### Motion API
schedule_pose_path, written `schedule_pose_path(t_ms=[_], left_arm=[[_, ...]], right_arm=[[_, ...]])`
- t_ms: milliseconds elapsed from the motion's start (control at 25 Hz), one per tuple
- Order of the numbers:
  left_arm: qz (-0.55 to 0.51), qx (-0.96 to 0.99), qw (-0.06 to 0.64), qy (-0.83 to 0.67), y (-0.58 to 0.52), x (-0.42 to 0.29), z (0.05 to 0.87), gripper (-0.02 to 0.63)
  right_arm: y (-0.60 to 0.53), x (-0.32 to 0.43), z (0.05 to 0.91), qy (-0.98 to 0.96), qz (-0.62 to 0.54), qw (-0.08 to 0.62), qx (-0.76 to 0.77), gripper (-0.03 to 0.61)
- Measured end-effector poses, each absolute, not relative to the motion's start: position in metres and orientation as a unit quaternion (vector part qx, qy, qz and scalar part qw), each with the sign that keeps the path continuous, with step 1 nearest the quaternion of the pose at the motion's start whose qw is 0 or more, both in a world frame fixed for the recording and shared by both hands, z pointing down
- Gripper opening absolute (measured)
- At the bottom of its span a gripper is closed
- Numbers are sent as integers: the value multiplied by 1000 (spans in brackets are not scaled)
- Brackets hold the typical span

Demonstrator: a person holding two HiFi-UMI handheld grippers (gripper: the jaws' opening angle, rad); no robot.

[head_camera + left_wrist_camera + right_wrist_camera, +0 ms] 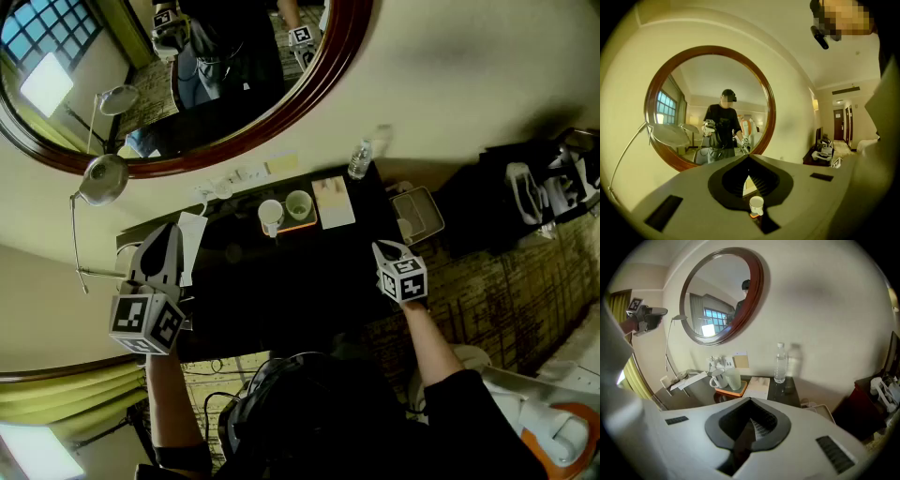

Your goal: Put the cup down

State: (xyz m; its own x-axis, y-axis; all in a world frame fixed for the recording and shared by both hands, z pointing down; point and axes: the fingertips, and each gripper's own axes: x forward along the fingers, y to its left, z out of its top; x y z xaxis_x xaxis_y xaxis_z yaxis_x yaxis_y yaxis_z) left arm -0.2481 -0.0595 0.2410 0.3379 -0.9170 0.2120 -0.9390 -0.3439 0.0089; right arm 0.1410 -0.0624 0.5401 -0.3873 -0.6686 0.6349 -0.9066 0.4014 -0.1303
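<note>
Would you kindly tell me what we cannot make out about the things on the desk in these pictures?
- Whether the mug or the green cup holds anything: too small and dark in the head view, side-on in the right gripper view.
- Print on the booklet: too small in the head view.
- Most of the desk in the left gripper view: hidden behind the shut left tongs; the mug shows through the gap.

The top edge of the head view cuts off the round mirror [187,84]. At the far edge of the tabletop [281,281] lie some small pale things [239,176], too small to name. In the left gripper view the left tool [749,159] hides nearly everything below; only the white cup [756,204] and a bit of the orange tray [753,215] show through its narrow opening. The right tool [751,401] covers the near tabletop.
</note>
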Motion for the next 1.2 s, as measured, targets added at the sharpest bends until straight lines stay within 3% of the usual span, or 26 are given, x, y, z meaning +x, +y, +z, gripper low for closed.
schedule_pose_path(t_ms=[720, 1200], left_arm=[[116, 809, 120, -564, -41, -220, 374, -14], [136, 813, 125, -551, -47, -212, 405, -14]], right_arm=[[-86, 60, 452, -872, 172, 178, 423, 9], [-86, 28, 462, -893, 141, 198, 379, 21]])
